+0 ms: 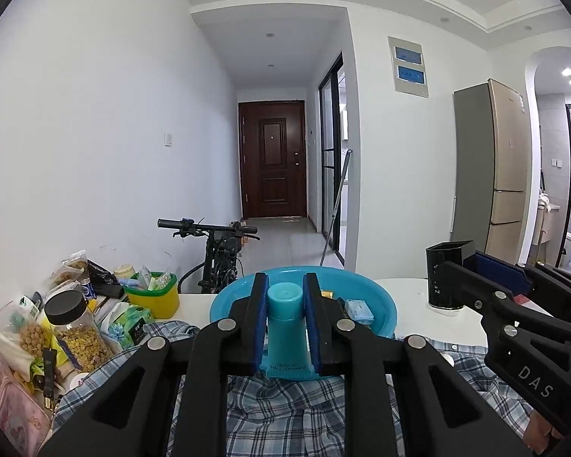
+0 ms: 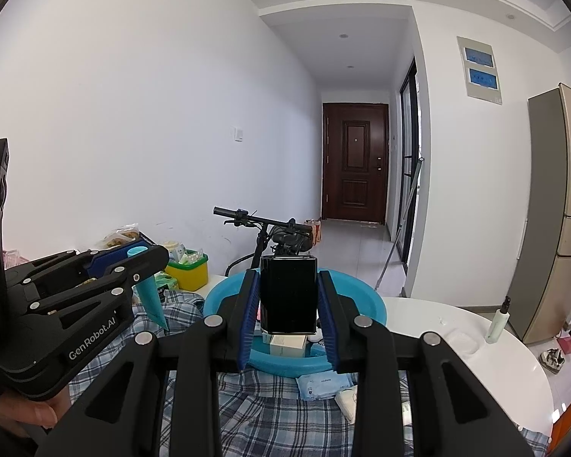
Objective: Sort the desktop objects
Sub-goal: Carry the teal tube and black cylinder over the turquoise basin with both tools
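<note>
My left gripper is shut on a teal tube, cap pointing away, held above a plaid cloth just short of a blue basin. My right gripper is shut on a tall black box, held upright over the near side of the blue basin. In the right wrist view the left gripper shows at the left with the teal tube hanging from it. In the left wrist view the right gripper shows at the right with the black box. Small boxes lie inside the basin.
A yellow tub, a snack jar, bags and a pink pouch crowd the table's left. A small pump bottle stands on the white round table at right. Tissue packs lie on the cloth. A bicycle stands behind.
</note>
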Demonstrator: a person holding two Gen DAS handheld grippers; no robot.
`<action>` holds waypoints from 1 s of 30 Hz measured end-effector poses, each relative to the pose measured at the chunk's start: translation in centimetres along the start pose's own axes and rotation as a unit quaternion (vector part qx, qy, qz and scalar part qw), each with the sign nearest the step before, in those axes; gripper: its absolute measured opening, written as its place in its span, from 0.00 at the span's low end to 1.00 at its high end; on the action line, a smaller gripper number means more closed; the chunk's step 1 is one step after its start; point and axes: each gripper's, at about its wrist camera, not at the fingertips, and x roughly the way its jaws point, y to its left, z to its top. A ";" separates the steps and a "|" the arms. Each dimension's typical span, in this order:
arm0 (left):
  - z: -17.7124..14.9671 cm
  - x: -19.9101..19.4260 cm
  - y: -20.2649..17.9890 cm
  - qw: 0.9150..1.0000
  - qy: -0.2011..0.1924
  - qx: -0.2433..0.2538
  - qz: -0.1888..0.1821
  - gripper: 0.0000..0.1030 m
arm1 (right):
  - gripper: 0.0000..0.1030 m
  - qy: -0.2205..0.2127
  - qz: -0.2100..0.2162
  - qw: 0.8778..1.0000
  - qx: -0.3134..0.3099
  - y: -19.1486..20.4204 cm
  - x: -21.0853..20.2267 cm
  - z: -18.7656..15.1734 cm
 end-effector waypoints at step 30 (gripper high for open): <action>4.5 9.9 1.7 1.000 0.013 0.000 -0.010 0.19 | 0.28 0.005 -0.008 1.000 -0.003 -1.4 6.7 2.8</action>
